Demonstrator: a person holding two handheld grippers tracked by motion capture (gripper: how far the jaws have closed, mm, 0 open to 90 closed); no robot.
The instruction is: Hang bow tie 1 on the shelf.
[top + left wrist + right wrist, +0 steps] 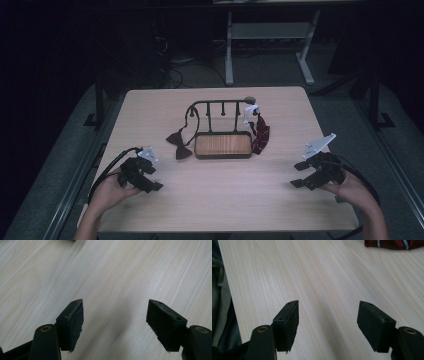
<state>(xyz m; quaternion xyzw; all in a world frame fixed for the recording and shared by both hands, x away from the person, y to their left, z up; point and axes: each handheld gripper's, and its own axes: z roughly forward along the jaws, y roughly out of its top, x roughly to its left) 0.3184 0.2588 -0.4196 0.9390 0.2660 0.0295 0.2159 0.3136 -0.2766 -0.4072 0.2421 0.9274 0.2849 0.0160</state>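
- Bow tie (179,142), dark brown, count one: lies flat on the table (210,200) at about 9 o'clock of the rack, touching its base; its strap runs up to the rack's left hook.
- Striped tie (261,134), dark red, count one: hangs and bunches at 3 o'clock of the rack, against the base; its near edge shows at 1 o'clock in the right gripper view (394,244).
- Rack (222,125), count one: black wire frame with several hooks above a wooden tray base, at table centre.
- Left hand-held gripper (141,174), count one: at 7 o'clock of the rack, well apart; jaws spread wide over bare wood, holding nothing.
- Right hand-held gripper (316,175), count one: at 4 o'clock, well apart; jaws likewise spread and unladen.
- Step, as judged: start position, before any grasp. The next move likely calls for the nearer hand-held gripper to travel toward 12 o'clock, drop low, and pinch a tie's fabric without snagging the rack.
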